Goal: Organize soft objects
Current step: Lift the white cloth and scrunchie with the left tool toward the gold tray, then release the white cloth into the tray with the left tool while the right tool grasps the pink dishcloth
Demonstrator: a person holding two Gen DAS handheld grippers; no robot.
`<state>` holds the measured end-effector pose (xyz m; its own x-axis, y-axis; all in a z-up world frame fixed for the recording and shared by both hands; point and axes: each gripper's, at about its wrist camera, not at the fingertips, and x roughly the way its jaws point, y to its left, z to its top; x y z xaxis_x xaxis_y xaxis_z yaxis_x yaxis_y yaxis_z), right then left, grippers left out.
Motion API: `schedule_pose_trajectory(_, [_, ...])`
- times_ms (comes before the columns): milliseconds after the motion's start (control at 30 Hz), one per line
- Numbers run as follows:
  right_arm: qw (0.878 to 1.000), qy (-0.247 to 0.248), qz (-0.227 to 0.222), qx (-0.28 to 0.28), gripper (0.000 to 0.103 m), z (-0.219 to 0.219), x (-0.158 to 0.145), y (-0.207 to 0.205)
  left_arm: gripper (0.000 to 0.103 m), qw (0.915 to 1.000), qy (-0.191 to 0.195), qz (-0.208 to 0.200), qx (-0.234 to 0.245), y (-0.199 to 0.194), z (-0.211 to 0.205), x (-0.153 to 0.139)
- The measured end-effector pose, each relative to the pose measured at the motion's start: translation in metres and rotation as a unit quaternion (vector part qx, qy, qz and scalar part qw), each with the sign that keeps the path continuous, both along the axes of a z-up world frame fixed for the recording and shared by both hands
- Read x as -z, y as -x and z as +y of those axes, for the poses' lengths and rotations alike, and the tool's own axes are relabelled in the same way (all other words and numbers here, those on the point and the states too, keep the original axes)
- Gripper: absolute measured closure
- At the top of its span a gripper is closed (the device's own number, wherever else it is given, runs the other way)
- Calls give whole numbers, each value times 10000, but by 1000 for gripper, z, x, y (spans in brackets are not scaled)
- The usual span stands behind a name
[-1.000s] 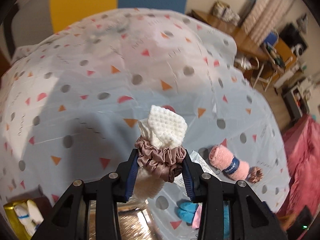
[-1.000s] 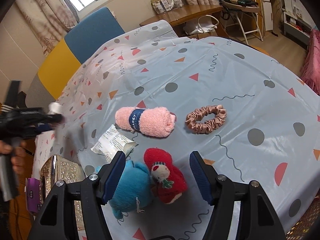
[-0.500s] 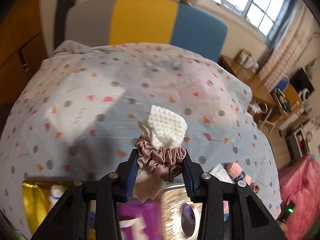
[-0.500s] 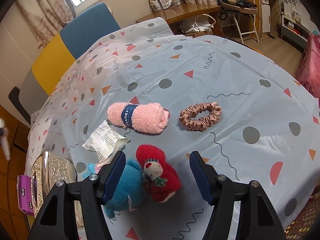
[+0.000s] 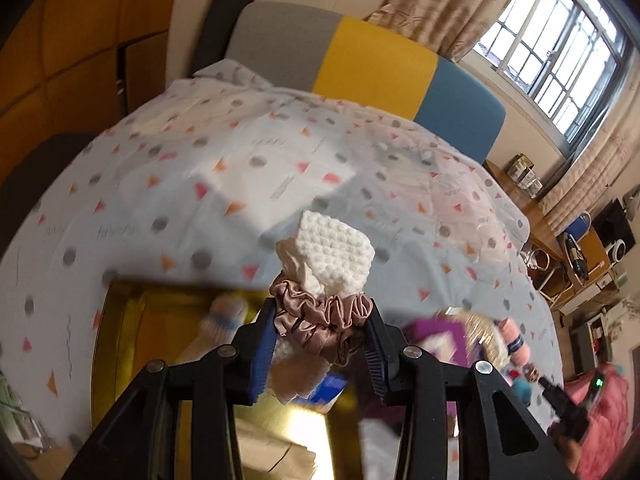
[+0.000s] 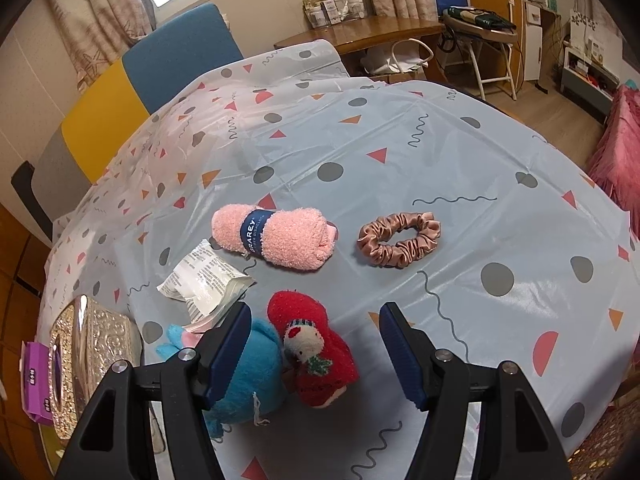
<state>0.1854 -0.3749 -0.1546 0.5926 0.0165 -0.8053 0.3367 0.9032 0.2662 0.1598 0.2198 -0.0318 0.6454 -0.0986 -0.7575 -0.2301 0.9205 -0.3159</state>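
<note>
My left gripper is shut on a white waffle cloth bound by a mauve satin scrunchie, held above a gold box that holds a striped sock. My right gripper is open and empty, low over the table. A red Santa sock lies between its fingers and a blue plush sock under its left finger. Further off lie a rolled pink towel with a blue band and a pink scrunchie.
A white packet lies by the towel. A silver embossed box and a purple box stand at the table's left edge. A grey, yellow and blue bench runs behind the patterned tablecloth.
My left gripper has swung left with the cloth bundle, from over the open tablecloth to over the gold box. My right gripper has barely moved.
</note>
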Motion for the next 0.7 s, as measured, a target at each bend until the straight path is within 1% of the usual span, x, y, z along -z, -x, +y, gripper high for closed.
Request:
schedule_pose_trajectory(67, [10000, 68, 32, -30, 36, 2, 1, -1, 62, 9999, 110, 35, -32, 16, 6, 18])
schedule_pose_trajectory(200, [9998, 168, 70, -47, 36, 5, 2, -2, 62, 9985, 478, 210, -167, 43, 17, 58])
schedule_pose_trajectory(233, [9997, 211, 61, -48, 36, 5, 2, -2, 62, 9982, 507, 242, -222, 49, 19, 67])
schedule_pose_trajectory(267, [9996, 269, 39, -55, 36, 7, 1, -2, 62, 9980, 521, 253, -248, 54, 19, 73])
schedule_pose_trajectory(367, [9990, 421, -5, -123, 36, 11, -2, -2, 62, 9960, 789, 242, -335, 65, 24, 87])
schedule_pose_trajectory(400, [9988, 459, -20, -162, 36, 13, -3, -2, 62, 9957, 814, 243, -358, 68, 25, 90])
schedule_pose_trajectory(500, [9979, 548, -34, -353, 36, 18, -6, -5, 62, 9971, 635, 252, -350, 71, 25, 93])
schedule_pose_trajectory(600, [9951, 634, 30, -762, 36, 27, -8, -13, 62, 9986, 401, 215, -280, 70, 22, 92])
schedule_pose_trajectory(700, [9887, 945, 94, -1161, 36, 36, -14, -27, 62, 9986, 385, 269, -240, 64, 20, 97])
